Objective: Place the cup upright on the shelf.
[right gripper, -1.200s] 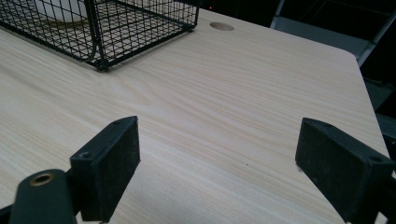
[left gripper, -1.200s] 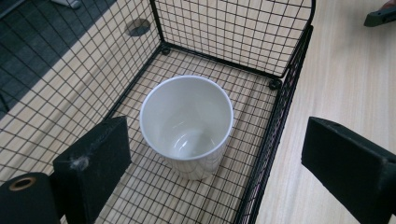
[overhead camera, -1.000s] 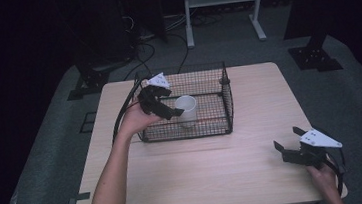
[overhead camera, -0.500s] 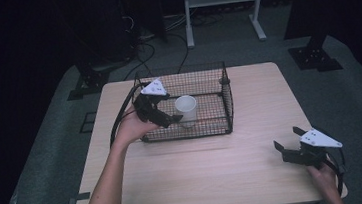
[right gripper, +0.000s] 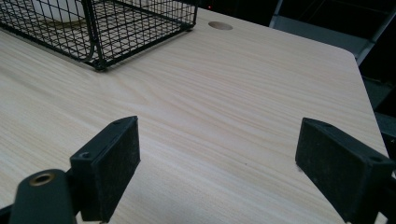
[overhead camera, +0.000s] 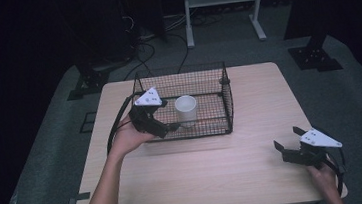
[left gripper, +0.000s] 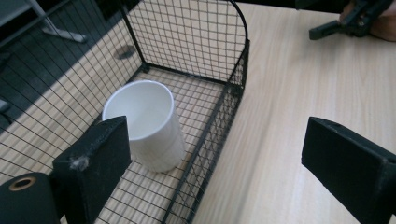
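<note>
White cup (overhead camera: pixel 186 110) stood upright and empty on the floor of a black wire basket (overhead camera: pixel 228 103), near the basket's front wall, the basket itself set toward the far edge of the pale wood table (overhead camera: pixel 216 174). In the left gripper view the cup (left gripper: pixel 145 123) sat just inside the mesh, one black jaw in front of it, the other out over bare table; nothing lay between the jaws.

Left gripper (overhead camera: pixel 165 130): jaws wide apart, holding nothing, poised at the basket's front left corner, beside the cup but not touching it. A second before, it had reached over the left wall with its jaws right at the cup; since then it had drawn back toward the near edge and out past the front wall. The cup stayed where it was.

Right gripper (overhead camera: pixel 288 144): jaws spread, empty, above the table's near right corner, well apart from the basket. Same position as in both earlier pictures.
</note>
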{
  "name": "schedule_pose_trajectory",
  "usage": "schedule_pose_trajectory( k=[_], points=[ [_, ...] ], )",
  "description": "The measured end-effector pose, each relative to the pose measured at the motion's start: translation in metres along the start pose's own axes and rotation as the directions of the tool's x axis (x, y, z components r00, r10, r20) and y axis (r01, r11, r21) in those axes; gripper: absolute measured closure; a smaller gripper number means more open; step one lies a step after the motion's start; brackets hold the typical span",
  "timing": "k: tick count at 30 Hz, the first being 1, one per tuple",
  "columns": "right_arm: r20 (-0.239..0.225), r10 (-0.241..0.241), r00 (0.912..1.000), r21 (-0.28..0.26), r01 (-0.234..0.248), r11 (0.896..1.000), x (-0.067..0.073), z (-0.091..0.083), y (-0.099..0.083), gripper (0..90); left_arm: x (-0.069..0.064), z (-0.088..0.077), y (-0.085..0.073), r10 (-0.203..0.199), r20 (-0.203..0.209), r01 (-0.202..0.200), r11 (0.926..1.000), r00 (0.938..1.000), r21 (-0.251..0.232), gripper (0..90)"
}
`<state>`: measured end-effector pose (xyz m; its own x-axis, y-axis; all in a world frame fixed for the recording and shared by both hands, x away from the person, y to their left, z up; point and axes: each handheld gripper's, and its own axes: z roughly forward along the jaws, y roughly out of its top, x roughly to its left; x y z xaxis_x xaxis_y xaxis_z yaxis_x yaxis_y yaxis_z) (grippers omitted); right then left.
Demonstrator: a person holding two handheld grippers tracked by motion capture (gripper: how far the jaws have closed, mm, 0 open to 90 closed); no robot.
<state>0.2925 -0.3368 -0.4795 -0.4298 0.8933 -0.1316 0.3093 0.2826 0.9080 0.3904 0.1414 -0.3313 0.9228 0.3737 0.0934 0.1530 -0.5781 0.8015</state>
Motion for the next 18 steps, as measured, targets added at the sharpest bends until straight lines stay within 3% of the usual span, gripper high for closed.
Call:
schedule_pose_trajectory(
  k=[5,18],
  points=[
    [0.001,0.001,1.0,-0.001,-0.001,1.0,0.0,0.0,0.0,13.1,-0.009,-0.003,-0.003,0.012,0.005,-0.012,0.9997,0.9999,-0.021,7.4],
    [0.002,0.004,1.0,0.001,-0.004,1.0,0.0,0.0,0.0,13.1,-0.026,-0.005,-0.017,0.018,0.008,-0.017,0.9996,0.9998,-0.024,7.4]
  ],
)
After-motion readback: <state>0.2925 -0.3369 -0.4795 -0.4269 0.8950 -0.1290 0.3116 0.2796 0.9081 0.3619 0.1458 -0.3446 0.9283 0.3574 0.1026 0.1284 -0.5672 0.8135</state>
